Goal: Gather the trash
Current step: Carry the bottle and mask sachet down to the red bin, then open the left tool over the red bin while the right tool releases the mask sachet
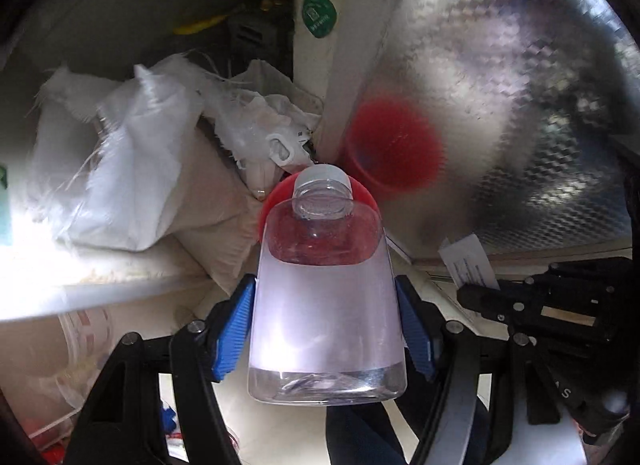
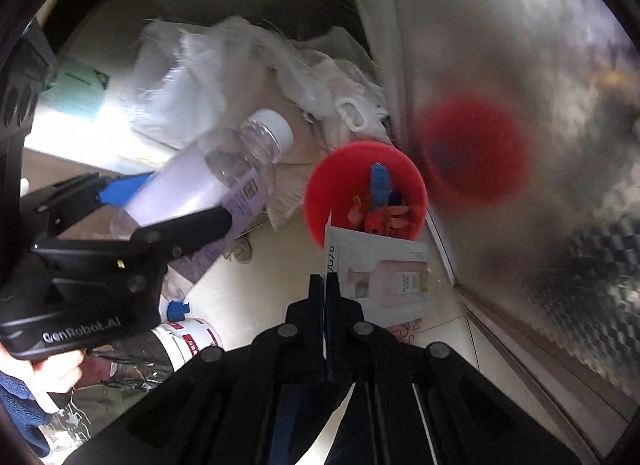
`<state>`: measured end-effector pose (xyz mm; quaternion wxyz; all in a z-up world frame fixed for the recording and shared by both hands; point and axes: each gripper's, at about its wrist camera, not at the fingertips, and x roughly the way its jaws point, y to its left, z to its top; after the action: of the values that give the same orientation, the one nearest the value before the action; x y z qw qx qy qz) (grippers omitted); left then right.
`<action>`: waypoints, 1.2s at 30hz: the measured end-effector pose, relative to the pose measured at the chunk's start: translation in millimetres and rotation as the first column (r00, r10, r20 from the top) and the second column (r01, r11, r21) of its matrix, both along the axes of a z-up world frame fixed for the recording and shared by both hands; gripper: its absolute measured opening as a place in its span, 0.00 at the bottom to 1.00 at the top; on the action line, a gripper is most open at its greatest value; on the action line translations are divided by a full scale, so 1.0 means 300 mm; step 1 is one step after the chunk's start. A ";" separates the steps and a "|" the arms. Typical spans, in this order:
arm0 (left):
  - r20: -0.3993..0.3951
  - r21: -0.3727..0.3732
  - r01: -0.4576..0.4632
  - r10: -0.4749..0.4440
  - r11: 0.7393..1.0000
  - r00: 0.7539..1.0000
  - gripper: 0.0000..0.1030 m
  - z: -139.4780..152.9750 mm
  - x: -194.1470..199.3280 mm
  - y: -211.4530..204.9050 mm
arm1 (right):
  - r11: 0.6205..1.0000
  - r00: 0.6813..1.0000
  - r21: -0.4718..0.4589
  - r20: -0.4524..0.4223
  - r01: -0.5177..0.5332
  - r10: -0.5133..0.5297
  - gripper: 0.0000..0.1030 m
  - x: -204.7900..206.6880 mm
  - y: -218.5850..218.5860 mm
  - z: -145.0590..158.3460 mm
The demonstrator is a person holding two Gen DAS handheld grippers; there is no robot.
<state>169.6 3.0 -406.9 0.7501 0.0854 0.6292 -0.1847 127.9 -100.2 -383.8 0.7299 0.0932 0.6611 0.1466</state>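
Note:
My left gripper (image 1: 326, 329) is shut on a clear plastic bottle (image 1: 326, 305) with a pale label and white cap. It holds the bottle in the air, cap pointing toward a red bin (image 1: 276, 201) on the floor. In the right wrist view the same bottle (image 2: 216, 181) is tilted left of the red bin (image 2: 336, 169), which holds several scraps. My right gripper (image 2: 325, 285) is shut on a printed paper card (image 2: 380, 277) held just in front of the bin.
A reflective metal panel (image 2: 540, 145) stands right of the bin and mirrors it. White sacks and plastic bags (image 1: 132, 161) are piled behind the bin. A white can with red marks (image 2: 188, 341) and blue scraps (image 2: 176, 309) lie on the floor at left.

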 end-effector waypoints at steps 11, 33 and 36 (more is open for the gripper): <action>-0.009 0.010 0.019 -0.019 1.000 1.000 0.75 -0.072 0.047 -0.039 | 0.999 0.999 -0.028 0.037 0.028 -0.027 0.00 0.016 -0.044 -0.045; -0.042 0.048 -0.249 0.251 0.967 0.967 0.78 -0.141 -0.008 0.204 | 0.957 0.953 -0.117 0.116 -0.266 0.279 0.00 0.076 0.143 -0.064; -0.040 0.059 -0.284 0.286 0.957 0.957 0.78 -0.152 -0.015 0.237 | 0.944 0.940 -0.141 0.127 -0.299 0.317 0.01 0.086 0.178 -0.071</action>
<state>165.1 74.0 -452.5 0.7512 0.0089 0.6573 -0.0600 153.8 -46.8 -405.1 0.7492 -0.0668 0.6191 0.2257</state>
